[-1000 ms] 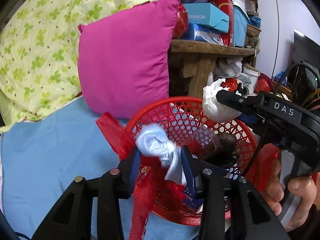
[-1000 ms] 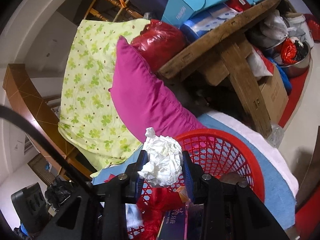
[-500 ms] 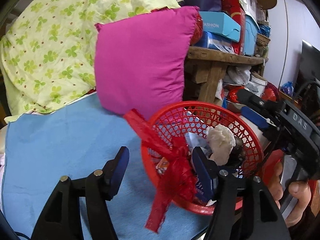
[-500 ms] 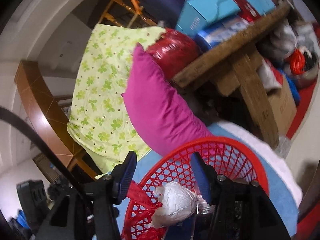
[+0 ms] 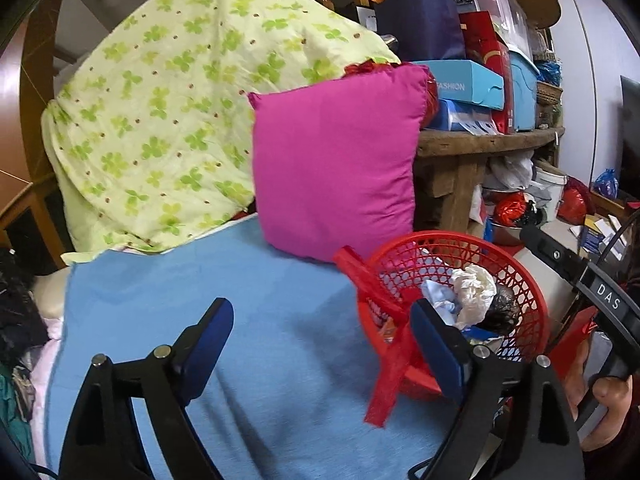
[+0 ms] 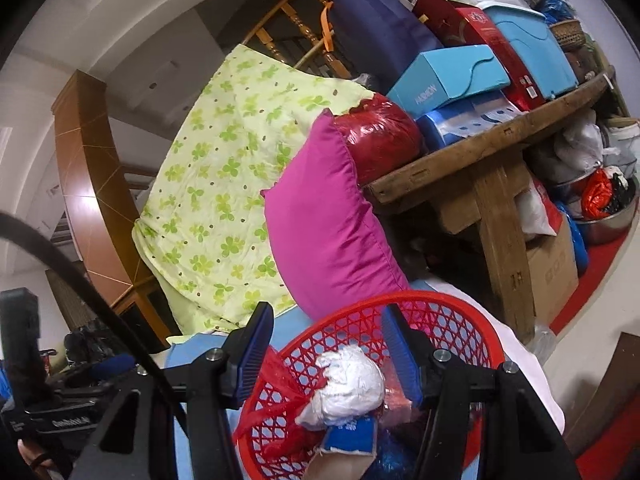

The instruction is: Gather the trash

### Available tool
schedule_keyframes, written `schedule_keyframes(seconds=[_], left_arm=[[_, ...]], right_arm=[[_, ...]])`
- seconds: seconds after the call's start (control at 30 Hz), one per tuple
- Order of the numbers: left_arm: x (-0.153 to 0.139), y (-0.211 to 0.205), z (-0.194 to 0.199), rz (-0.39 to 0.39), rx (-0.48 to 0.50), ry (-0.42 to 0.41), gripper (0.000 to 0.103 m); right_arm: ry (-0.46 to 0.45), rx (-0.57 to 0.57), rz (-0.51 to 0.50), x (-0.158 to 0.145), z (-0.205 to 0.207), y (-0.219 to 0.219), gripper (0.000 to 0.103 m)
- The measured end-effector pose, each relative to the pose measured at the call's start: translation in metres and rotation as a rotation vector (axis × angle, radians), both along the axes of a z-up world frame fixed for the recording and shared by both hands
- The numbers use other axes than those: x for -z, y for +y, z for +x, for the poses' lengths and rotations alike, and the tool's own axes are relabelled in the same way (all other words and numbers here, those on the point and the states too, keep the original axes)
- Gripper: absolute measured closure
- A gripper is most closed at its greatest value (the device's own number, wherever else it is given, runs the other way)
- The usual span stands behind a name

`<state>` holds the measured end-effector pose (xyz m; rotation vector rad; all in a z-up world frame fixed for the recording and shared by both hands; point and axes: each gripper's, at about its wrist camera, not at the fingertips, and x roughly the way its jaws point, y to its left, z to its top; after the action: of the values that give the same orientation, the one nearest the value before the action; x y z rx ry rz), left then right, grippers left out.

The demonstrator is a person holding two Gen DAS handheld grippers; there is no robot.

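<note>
The left gripper (image 5: 320, 344) is hovering over the blue sheet (image 5: 224, 312), its jaws opening with nothing between them; the red basket (image 5: 528, 300) is sitting just beside its right jaw, and the crumpled white tissue (image 5: 474, 290) is lying inside it on the other trash. The right gripper (image 6: 326, 354) is standing released above the basket (image 6: 452, 320); the white wad (image 6: 352, 386) is lying below and between its jaws, untouched.
</note>
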<state>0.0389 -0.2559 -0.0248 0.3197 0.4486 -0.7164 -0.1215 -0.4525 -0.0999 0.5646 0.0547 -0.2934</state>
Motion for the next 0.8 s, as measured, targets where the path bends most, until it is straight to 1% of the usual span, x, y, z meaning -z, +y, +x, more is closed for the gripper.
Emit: schedule_keyframes(seconds=[0.1,0.23,0.33,0.4,0.43,0.5,0.7,0.8], left_arm=[[-0.003,0.011,-0.001,0.003,-0.023,-0.012,0.013],[-0.003,0.026,0.003,-0.003,-0.055,0.01,0.012],[-0.002,0.036,0.004,0.002,-0.082,0.022,0.012],[-0.001,0.042,0.005,0.006,-0.097,0.025,0.012],[-0.001,0.045,0.005,0.009,-0.105,0.025,0.012],[-0.001,0.05,0.005,0.017,-0.118,0.023,0.012],[-0.004,0.065,0.0,0.021,-0.148,0.018,0.011],[-0.008,0.071,-0.006,0.019,-0.153,0.017,0.011]], right_arm=[[0.023,0.0,0.002,0.004,-0.003,0.003,0.042],[0.043,0.001,-0.018,0.008,-0.01,0.014,0.042],[0.051,-0.003,0.002,0.01,-0.018,0.021,0.042],[0.057,0.007,-0.008,0.009,-0.022,0.027,0.042],[0.057,0.005,-0.014,0.007,-0.025,0.032,0.042],[0.06,-0.007,-0.001,0.003,-0.028,0.038,0.035],[0.103,0.023,-0.016,-0.024,-0.036,0.055,0.034],[0.143,0.027,-0.023,-0.038,-0.04,0.065,0.034]])
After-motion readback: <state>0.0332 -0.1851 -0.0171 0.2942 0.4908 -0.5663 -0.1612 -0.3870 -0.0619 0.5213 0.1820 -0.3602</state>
